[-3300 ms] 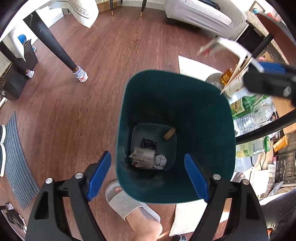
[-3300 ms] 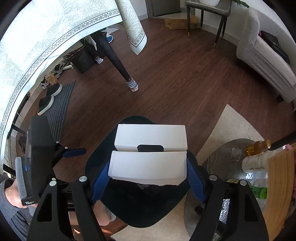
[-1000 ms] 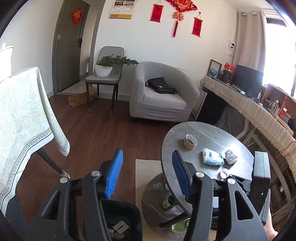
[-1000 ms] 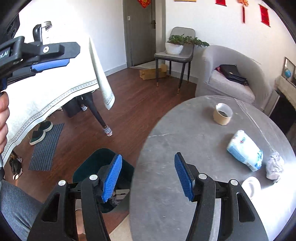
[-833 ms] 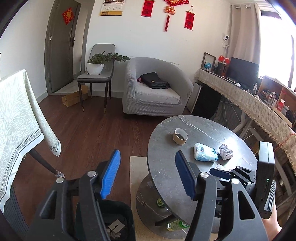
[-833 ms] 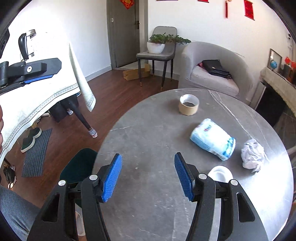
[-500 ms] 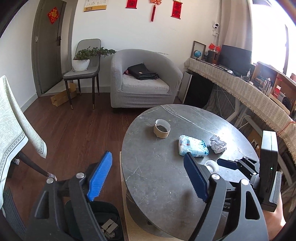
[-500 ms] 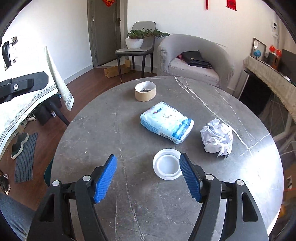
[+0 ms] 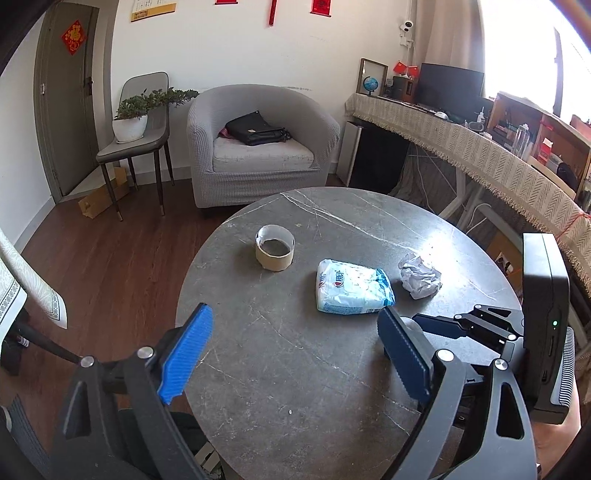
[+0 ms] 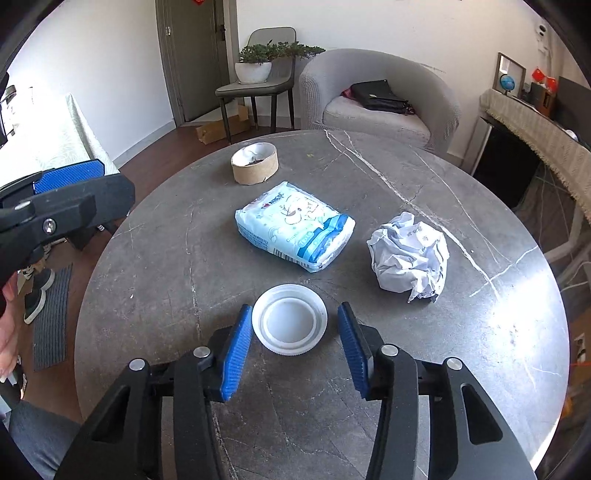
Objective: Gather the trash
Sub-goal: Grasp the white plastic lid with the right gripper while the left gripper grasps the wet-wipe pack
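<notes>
Behind left tongs point(image 9: 291, 356), white lid point(image 9: 408, 325) mostly hidden.

We're in a home living rm: grey armchair point(image 9: 258, 144) w/ black bag point(image 9: 256, 129), potted plant point(image 9: 133, 114) on a chair, round marble table point(image 9: 295, 369) ahead of the fingers, red door decorations point(image 9: 72, 32), wood floor point(image 9: 103, 266).

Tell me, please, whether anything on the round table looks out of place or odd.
A crumpled paper ball lies loose on the grey table, right of the tissue pack, and a white lid sits rim-up with no container beside it. Nothing looks spilled or broken.
</notes>
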Motion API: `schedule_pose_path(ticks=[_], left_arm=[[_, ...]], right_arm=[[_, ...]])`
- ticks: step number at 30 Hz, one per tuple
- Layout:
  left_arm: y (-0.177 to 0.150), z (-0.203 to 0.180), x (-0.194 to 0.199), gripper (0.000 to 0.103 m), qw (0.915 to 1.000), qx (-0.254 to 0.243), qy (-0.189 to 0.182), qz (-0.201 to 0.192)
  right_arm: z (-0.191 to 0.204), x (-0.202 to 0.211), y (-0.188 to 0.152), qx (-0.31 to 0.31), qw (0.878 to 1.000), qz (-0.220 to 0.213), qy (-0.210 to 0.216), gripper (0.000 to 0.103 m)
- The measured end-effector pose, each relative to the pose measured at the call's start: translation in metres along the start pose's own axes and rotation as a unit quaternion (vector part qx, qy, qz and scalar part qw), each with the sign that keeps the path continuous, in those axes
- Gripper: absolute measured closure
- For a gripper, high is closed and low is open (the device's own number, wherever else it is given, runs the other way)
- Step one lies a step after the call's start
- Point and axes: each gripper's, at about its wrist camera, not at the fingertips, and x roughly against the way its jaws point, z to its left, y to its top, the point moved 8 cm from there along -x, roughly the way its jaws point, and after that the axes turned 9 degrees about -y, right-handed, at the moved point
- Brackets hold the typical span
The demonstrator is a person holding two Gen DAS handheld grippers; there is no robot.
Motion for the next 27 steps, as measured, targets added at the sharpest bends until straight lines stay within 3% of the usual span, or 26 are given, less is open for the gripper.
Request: schedule_pose_path(ticks=[17, 27], left_arm=[[-0.007, -0.028, -0.049, 0.010, 0.9977, -0.039, 0.030, 0.046], [-0.023, -0.024, -0.082, 0.010, 0.9960, -0.001, 0.019, 0.087]], right_arm=[[-0.068, 0.044, -0.019, -0.071, 0.996, -0.042, 0.043, 0.064], [-0.106, 0.052, -0.023, -0.125, 0.989, -0.051, 0.060, 0.063]])
